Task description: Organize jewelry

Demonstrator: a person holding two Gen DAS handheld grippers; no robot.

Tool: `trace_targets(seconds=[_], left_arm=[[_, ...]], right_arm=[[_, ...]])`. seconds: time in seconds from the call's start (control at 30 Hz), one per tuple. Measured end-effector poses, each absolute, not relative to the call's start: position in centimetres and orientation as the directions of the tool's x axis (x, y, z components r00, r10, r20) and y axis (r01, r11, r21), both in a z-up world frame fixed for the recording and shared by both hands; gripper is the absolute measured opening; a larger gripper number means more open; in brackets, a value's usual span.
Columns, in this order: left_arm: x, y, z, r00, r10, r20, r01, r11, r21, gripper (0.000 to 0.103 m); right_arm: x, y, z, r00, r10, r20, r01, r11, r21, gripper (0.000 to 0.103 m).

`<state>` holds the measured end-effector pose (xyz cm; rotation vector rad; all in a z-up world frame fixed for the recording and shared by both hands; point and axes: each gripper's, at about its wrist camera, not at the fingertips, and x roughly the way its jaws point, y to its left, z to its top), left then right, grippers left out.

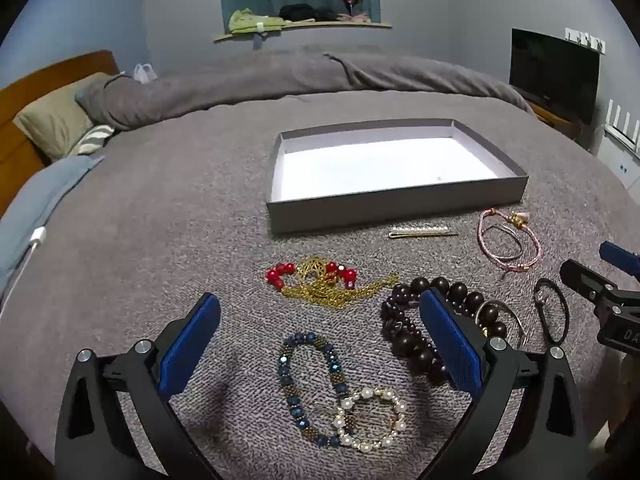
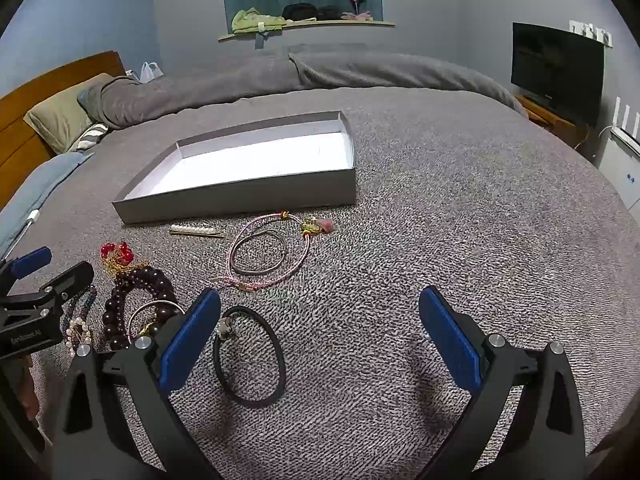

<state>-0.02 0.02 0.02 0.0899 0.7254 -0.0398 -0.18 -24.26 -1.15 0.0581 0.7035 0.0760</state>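
Jewelry lies on the grey bedspread before an empty grey tray [image 1: 396, 210] [image 2: 240, 202]. My left gripper [image 1: 320, 312] is open above a blue beaded bracelet [image 1: 310, 388] and a pearl bracelet [image 1: 374, 420], with dark wooden beads [image 1: 404, 320] by its right finger. A red-and-gold chain necklace [image 1: 320, 282], a pearl hair clip [image 1: 424, 232] and pink cord bracelets [image 1: 508, 244] [image 2: 268, 254] lie farther out. My right gripper [image 2: 320, 312] is open and empty; a black cord bracelet [image 2: 250, 360] lies by its left finger.
A rumpled grey duvet [image 1: 280, 76] and pillows [image 1: 56, 120] lie at the bed's far side and left. A TV [image 2: 556, 64] stands at the right. A white charger cable [image 1: 34, 240] lies at the left edge.
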Motion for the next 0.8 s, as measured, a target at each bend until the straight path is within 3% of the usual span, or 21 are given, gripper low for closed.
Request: trace_targets(seconds=[0.8], left_arm=[[0.1,0.7,0.5,0.753,-0.012,-0.658,0.058,0.997,0.048,0.099]], right_arm=[[-0.5,-23.9,-1.0,0.774,0.07,-0.63,-0.041,0.997,0.06,0.098]])
